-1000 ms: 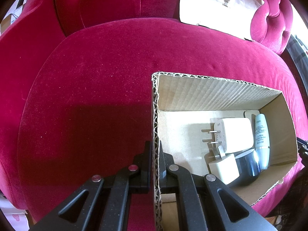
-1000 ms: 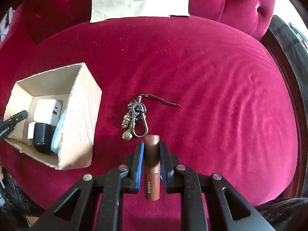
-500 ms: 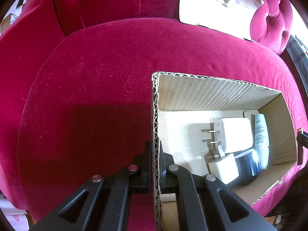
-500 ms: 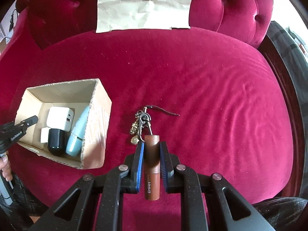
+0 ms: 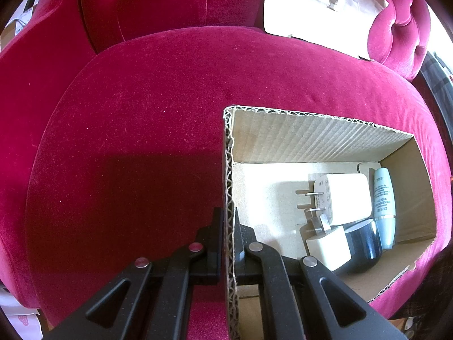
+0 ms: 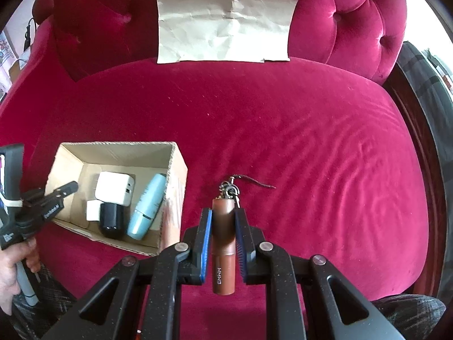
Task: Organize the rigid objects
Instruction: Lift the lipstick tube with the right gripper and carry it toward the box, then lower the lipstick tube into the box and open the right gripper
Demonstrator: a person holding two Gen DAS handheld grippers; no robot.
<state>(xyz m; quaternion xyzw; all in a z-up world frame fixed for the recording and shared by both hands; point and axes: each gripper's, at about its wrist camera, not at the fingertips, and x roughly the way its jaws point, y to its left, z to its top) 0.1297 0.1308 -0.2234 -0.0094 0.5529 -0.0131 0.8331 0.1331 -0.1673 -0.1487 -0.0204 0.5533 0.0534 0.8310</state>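
Observation:
My right gripper (image 6: pixel 223 212) is shut on a brown tube (image 6: pixel 223 243) marked EMMM and holds it above the red sofa seat. A keychain (image 6: pixel 230 191) lies on the seat just beyond the tube. My left gripper (image 5: pixel 228 221) is shut on the left wall of an open cardboard box (image 5: pixel 311 138); it also shows in the right wrist view (image 6: pixel 68 187) at the box (image 6: pixel 175 175). In the box lie two white chargers (image 5: pixel 345 195), a dark cylinder (image 5: pixel 363 242) and a pale blue tube (image 5: pixel 383 201).
The red velvet seat (image 6: pixel 297 141) stretches to the right of the box. A creased sheet of brown paper (image 6: pixel 226 19) leans on the tufted backrest. A dark wooden frame (image 6: pixel 416 130) edges the sofa on the right.
My right gripper with the brown tube has risen and pulled back, so the box and keychain sit more to the centre of its view. The left gripper has stayed on the box wall.

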